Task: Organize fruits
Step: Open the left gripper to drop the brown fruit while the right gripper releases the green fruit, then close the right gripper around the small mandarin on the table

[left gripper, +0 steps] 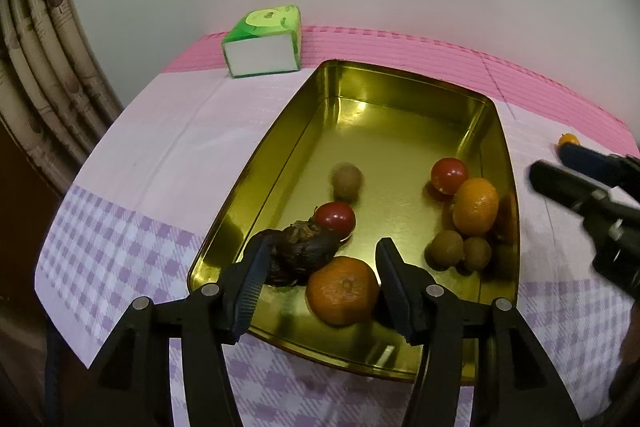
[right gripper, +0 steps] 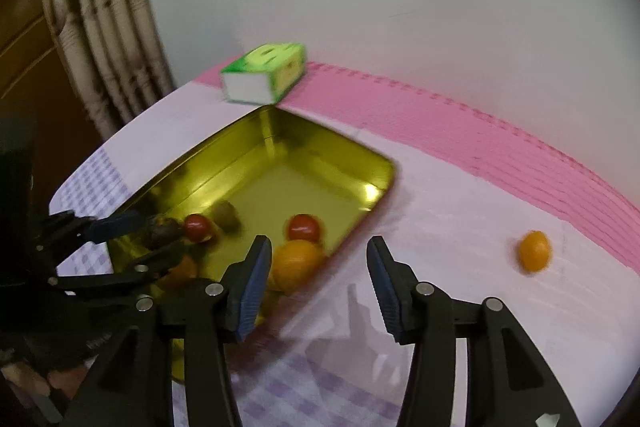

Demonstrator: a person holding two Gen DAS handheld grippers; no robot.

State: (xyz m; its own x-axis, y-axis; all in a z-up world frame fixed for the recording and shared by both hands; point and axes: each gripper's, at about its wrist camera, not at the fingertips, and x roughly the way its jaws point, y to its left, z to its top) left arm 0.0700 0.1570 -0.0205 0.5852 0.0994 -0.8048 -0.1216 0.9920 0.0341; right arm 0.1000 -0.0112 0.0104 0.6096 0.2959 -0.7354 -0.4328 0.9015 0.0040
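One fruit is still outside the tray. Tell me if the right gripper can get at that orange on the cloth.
Probably yes: the right gripper is open, and the stray orange lies alone on bare tablecloth, nothing between them.

You had a shiny gold rectangular metal tin holding two glossy red round tomatoes, two orange mandarins, dull tan-brown small round fruits and one dark brown wrinkled fruit. The cloth-covered table showed pale pink, a bright pink stripe and lilac-and-white checks. The green-and-white tissue pack bore a yellow-green circle.
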